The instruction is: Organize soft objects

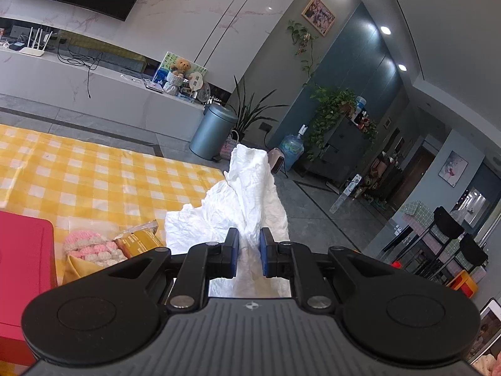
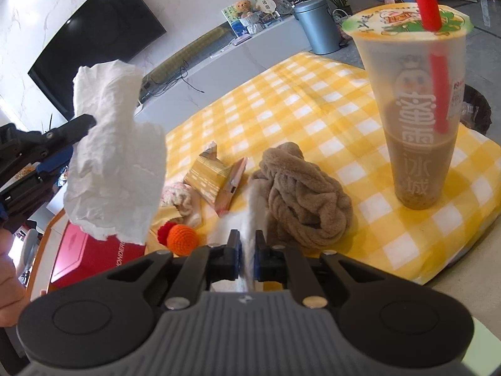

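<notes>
My left gripper [image 1: 249, 244] is shut on a crumpled white tissue [image 1: 247, 194] and holds it up in the air; that tissue also shows at the left of the right wrist view [image 2: 116, 156], hanging from the left gripper [image 2: 84, 128]. My right gripper [image 2: 247, 246] is shut on a second white tissue [image 2: 250, 219], blurred, low over the yellow checked cloth [image 2: 313, 100]. A brown knotted plush [image 2: 300, 194] lies just beyond its fingers. A pink-and-white knitted piece [image 1: 90, 247] and an orange crochet ball [image 2: 182, 238] lie on the cloth.
A tall milk-tea cup with a red straw [image 2: 422, 109] stands at the right. A yellow snack packet [image 2: 213, 175] lies mid-cloth. A red box [image 2: 94, 257] sits at the left table edge. A TV [image 2: 100, 40], a cabinet and a grey bin [image 1: 213, 131] stand beyond.
</notes>
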### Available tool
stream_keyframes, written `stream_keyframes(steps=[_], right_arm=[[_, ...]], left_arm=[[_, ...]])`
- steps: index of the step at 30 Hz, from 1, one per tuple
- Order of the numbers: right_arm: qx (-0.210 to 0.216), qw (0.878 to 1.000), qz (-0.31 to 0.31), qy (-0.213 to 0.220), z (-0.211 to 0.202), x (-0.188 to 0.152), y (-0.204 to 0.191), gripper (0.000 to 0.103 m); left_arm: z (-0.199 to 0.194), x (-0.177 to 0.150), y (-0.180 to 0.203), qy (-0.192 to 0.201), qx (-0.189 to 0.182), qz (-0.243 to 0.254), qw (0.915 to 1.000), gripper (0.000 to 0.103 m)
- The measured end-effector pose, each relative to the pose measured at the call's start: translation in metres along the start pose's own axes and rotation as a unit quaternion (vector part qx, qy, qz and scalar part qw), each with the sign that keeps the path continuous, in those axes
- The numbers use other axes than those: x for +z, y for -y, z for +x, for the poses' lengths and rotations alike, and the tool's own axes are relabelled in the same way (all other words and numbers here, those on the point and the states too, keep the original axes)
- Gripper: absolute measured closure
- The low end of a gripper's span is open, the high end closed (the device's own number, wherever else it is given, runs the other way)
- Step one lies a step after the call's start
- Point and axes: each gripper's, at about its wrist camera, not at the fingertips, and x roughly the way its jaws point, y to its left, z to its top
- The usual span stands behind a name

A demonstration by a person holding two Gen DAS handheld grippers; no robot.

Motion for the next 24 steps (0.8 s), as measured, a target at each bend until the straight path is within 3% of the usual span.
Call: stream_keyframes(steps=[11,20,24], right_arm=[[0.030,0.999,-0.014,-0.018,0.008,0.000,-0.014,0.100],[0.139,0.990,0.009,0.030,-0.018,0.006,-0.023,0.100],[0.183,0.982,0.007,0.052,-0.033,0.010,-0.034,0.100]], left_arm=[[-0.032,0.010,0.002,0.031,-0.023,0.000,0.9993,0.087],[-0.067,0.021,-0.001,0.048,-0.007,0.016,0.9987,0.087],[-0.087,0.031,-0.007,0.054,0.018,0.019,0.9982,0.087]])
